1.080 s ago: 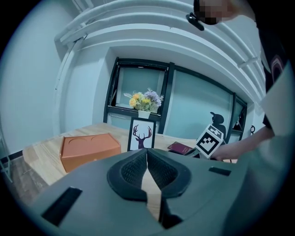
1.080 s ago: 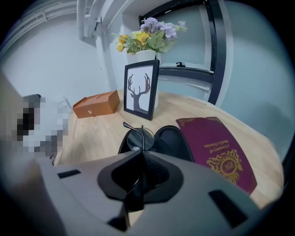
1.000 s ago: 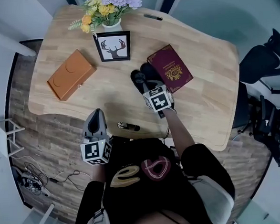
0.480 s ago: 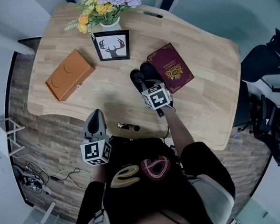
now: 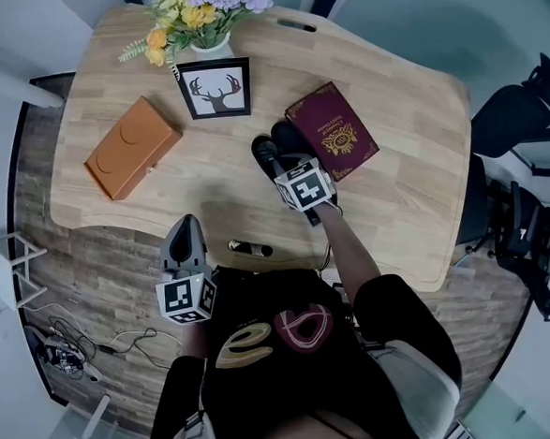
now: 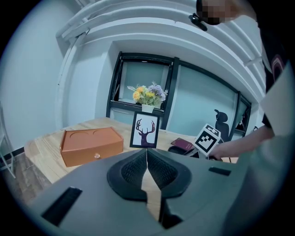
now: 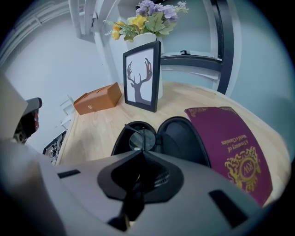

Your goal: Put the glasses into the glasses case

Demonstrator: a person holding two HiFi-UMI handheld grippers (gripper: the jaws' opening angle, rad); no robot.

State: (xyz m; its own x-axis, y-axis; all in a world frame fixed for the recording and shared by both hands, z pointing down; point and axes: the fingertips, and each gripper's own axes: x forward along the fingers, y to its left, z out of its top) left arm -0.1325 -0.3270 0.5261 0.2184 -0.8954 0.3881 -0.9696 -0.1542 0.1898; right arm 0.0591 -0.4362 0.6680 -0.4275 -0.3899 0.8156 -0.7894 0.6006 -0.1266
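A black glasses case (image 5: 272, 145) lies open on the wooden table (image 5: 404, 177), left of a maroon book (image 5: 332, 131). In the right gripper view the case (image 7: 182, 138) shows both halves, and the glasses (image 7: 138, 138) rest in its left half, one lens visible. My right gripper (image 5: 276, 162) points steeply down into the case; its jaws (image 7: 144, 151) are shut on the thin frame of the glasses. My left gripper (image 5: 185, 222) hovers at the table's near edge, away from the case, jaws (image 6: 147, 151) shut with nothing between them.
An orange box (image 5: 131, 146) sits at the table's left. A framed deer picture (image 5: 215, 89) and a vase of flowers (image 5: 206, 8) stand at the back. A small dark object (image 5: 249, 249) lies at the front edge. An office chair (image 5: 516, 112) stands right of the table.
The right gripper has tipped slightly over the case, still shut on the glasses. The left gripper has stayed where it was.
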